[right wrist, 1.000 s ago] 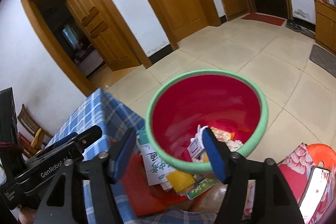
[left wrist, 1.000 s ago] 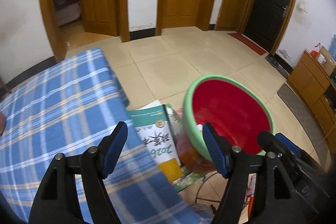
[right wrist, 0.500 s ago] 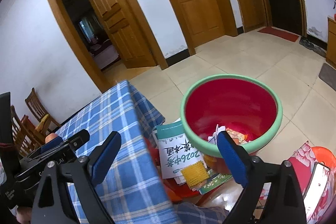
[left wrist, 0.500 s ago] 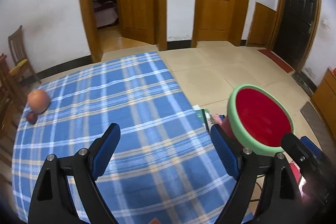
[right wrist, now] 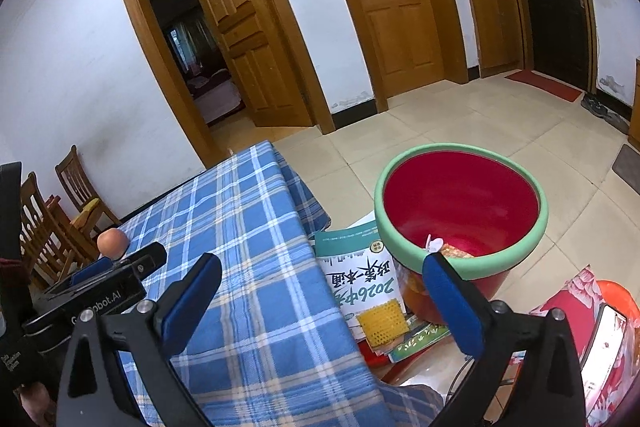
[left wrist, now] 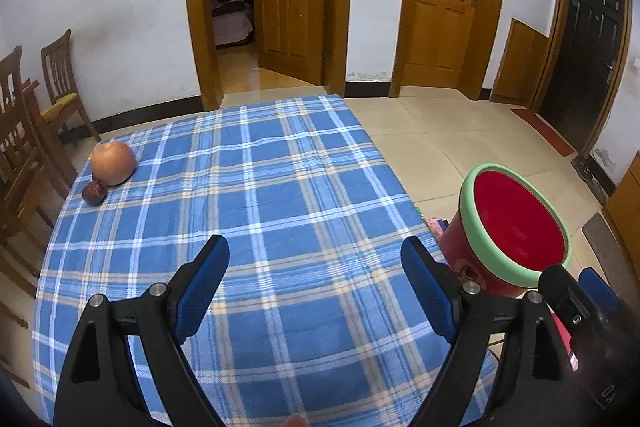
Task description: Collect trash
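A red bin with a green rim (left wrist: pixel 465 195) stands on the floor off the table's right edge. In the right wrist view the bin (right wrist: pixel 460 148) holds crumpled wrappers (right wrist: pixel 444 249) at its bottom. My left gripper (left wrist: pixel 314 245) hangs open over the blue plaid tablecloth (left wrist: pixel 280 167), with nothing between its fingers. My right gripper (right wrist: pixel 322 261) hovers over the table's right edge, near the bin. Its jaws are opening and nothing is between them. An orange round fruit (left wrist: pixel 113 163) and a small dark red fruit (left wrist: pixel 94 193) lie at the table's far left.
A stack of booklets (right wrist: pixel 360 279) lies on a low stand between the table (right wrist: pixel 240 207) and the bin. Wooden chairs (left wrist: pixel 60 79) stand at the left wall. A red flowered bag (right wrist: pixel 568 307) lies at lower right. Tiled floor stretches toward the doors.
Both grippers drew back from the bin and their jaws widened. The left view swung from the bin onto the tabletop, bringing the fruits into sight. The bin now sits smaller and further right.
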Demonstrator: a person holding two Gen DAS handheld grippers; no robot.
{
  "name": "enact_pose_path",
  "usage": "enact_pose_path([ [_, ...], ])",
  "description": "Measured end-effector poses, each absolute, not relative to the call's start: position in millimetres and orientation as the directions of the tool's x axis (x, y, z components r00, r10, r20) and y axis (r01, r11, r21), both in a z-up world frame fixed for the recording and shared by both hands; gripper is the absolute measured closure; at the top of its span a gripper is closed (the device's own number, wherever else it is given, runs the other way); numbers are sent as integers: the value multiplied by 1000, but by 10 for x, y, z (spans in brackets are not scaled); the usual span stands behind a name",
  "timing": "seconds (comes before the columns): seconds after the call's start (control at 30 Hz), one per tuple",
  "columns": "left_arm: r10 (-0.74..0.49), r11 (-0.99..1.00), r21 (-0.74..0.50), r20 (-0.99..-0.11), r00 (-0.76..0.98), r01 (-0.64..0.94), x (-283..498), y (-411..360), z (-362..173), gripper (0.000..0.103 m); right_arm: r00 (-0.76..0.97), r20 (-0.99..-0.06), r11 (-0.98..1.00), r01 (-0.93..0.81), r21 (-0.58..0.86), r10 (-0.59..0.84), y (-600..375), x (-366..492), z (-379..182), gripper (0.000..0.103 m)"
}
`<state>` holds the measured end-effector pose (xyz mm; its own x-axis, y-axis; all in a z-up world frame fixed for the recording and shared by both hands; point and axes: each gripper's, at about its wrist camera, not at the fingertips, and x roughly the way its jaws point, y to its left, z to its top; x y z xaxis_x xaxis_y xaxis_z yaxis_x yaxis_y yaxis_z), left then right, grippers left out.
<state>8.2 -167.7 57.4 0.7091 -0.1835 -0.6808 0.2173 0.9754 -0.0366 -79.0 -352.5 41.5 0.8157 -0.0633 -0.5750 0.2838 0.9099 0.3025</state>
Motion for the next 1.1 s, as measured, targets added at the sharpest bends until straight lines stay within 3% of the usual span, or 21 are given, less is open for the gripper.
enact_pose_path([
  [1.1,-146,985,-31,-678,721,171,72,-1549,594,16,818,-573,915,272,300,-55,-3440,-791,433,1],
])
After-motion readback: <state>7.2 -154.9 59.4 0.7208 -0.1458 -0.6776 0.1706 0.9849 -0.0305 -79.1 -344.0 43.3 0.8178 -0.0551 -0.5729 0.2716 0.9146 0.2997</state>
